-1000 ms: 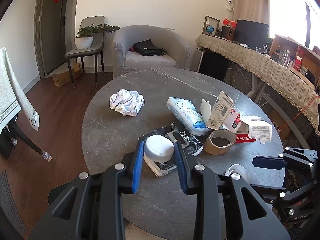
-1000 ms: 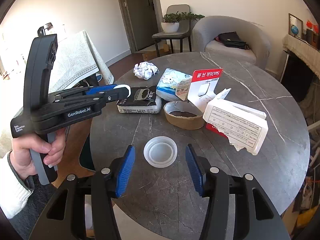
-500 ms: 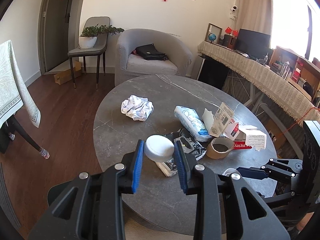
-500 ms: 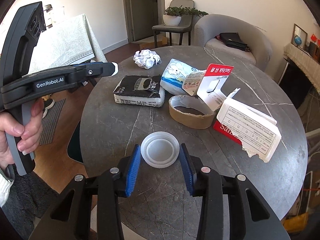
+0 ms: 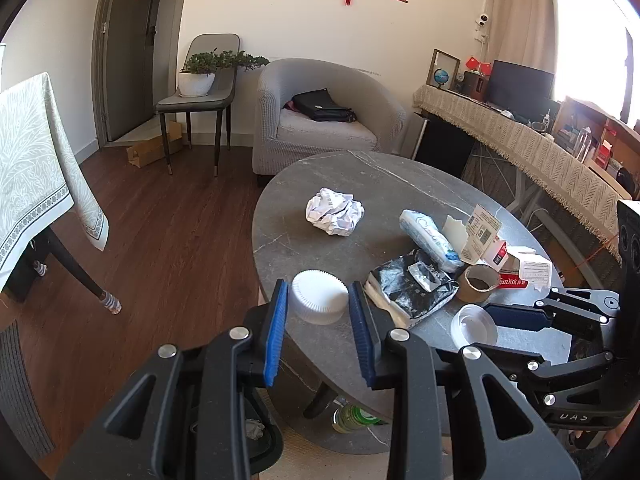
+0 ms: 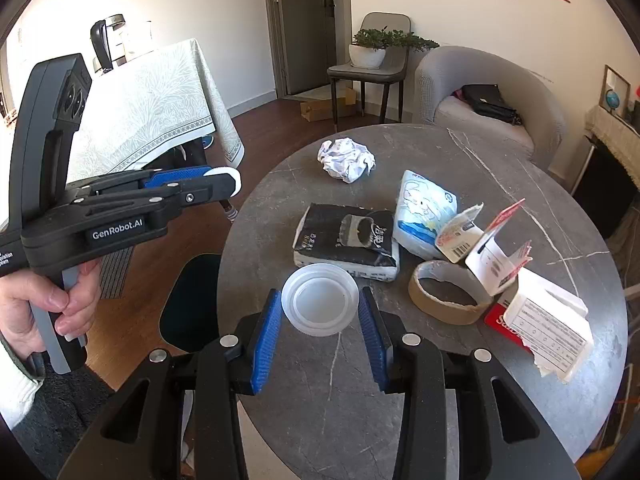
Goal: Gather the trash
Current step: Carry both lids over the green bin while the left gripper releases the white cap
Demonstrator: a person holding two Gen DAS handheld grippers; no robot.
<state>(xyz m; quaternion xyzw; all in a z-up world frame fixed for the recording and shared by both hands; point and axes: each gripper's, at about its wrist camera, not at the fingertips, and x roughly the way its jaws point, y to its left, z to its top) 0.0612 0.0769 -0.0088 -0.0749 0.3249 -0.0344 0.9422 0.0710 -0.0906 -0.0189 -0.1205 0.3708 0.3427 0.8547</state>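
My left gripper (image 5: 318,308) is shut on a white ribbed cap (image 5: 319,297) and holds it above the round table's left edge; it also shows in the right wrist view (image 6: 192,184). My right gripper (image 6: 320,312) is shut on a clear plastic lid (image 6: 319,298), lifted just above the grey table (image 6: 460,392); the lid also shows in the left wrist view (image 5: 474,325). On the table lie a crumpled paper ball (image 6: 347,158), a black packet (image 6: 346,240), a blue-white tissue pack (image 6: 424,208), a cardboard tape ring (image 6: 450,298) and torn card packaging (image 6: 548,320).
A dark bin (image 6: 192,300) stands on the floor by the table's left edge. A green bottle (image 5: 352,418) lies under the table. A cloth-covered table (image 6: 148,100), a grey armchair (image 5: 320,120) and a chair with a plant (image 5: 200,88) stand around.
My right gripper has closed on the clear lid and raised it a little. My left gripper has pulled back and leftwards off the table with the white cap.
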